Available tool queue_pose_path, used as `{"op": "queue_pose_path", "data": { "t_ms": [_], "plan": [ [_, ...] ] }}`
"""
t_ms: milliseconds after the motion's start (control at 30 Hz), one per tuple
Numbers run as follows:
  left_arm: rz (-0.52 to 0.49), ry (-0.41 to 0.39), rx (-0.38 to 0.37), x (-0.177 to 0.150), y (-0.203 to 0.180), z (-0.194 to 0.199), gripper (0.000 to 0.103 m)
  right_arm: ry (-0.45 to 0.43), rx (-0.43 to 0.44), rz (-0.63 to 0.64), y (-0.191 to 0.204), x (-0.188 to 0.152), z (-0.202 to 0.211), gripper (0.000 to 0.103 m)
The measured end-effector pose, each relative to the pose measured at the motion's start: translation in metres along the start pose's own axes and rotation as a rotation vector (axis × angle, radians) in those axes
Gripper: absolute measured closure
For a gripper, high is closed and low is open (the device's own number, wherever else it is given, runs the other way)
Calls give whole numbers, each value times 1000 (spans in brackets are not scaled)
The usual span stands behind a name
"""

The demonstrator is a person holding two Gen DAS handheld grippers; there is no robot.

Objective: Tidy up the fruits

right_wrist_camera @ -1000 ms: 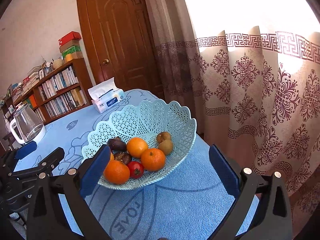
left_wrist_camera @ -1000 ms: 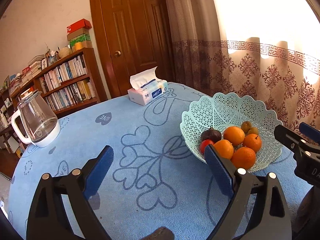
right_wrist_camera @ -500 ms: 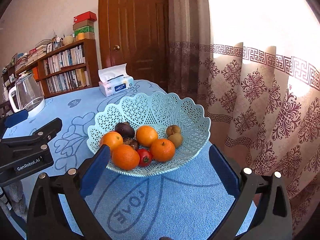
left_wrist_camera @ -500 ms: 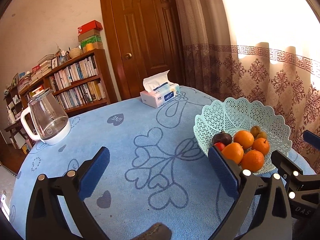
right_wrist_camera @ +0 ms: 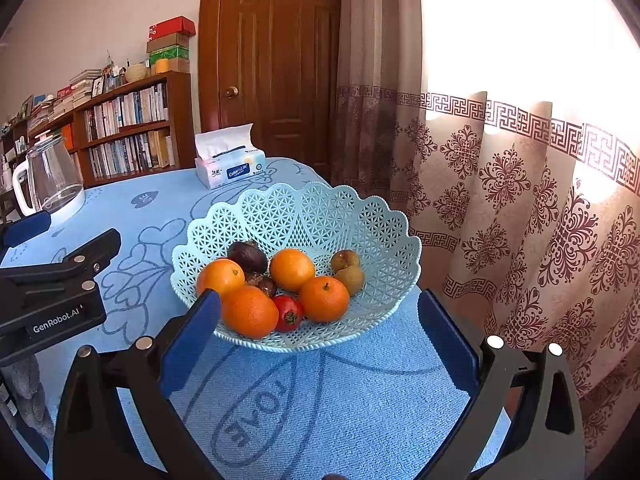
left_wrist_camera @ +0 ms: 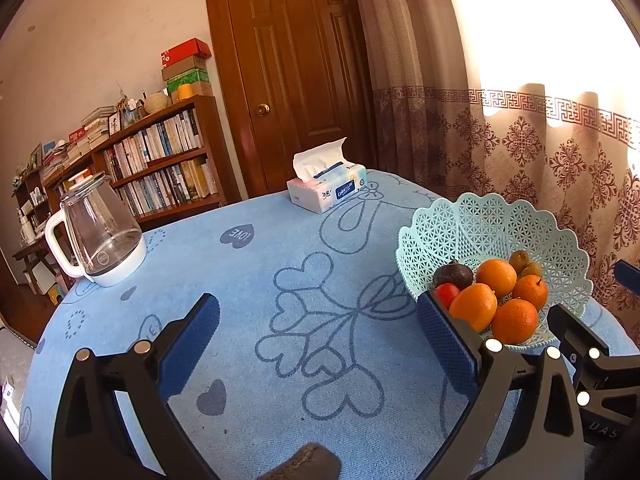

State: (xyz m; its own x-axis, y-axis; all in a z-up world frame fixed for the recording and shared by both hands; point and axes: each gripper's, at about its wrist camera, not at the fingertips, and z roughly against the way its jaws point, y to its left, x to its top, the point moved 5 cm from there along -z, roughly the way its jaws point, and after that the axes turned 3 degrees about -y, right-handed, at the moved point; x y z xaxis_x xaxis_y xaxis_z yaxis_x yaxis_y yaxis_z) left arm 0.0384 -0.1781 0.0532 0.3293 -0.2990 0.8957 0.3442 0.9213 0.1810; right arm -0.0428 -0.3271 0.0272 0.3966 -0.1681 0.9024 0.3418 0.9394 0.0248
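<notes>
Strong daylight pours through the curtain (right_wrist_camera: 520, 184) on your right, and its upper part burns out to pure white glare in both views. The counter (left_wrist_camera: 280, 280) is evenly lit and sharp, with only soft, faint shadows under the basket (right_wrist_camera: 320, 216) and the left tool (left_wrist_camera: 316, 332). Fisheye bending curves the door (left_wrist_camera: 304, 72) and bookshelf (left_wrist_camera: 160, 160), and the frame corners fall to black.

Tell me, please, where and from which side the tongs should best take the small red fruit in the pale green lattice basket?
Probably from above, across the small red fruit's rounded sides. It is wedged between two oranges, near the front wall of the pale green lattice basket, so a level approach looks blocked. The open right tongs are nearest.
</notes>
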Motion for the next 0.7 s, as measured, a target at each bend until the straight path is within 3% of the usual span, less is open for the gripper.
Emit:
{"op": "queue_pose_path", "data": {
  "t_ms": [700],
  "plan": [
    [-27,-5,9,-2,-4,-1,5,-27,-30,-6,-3,2,4,3]
  ]
}}
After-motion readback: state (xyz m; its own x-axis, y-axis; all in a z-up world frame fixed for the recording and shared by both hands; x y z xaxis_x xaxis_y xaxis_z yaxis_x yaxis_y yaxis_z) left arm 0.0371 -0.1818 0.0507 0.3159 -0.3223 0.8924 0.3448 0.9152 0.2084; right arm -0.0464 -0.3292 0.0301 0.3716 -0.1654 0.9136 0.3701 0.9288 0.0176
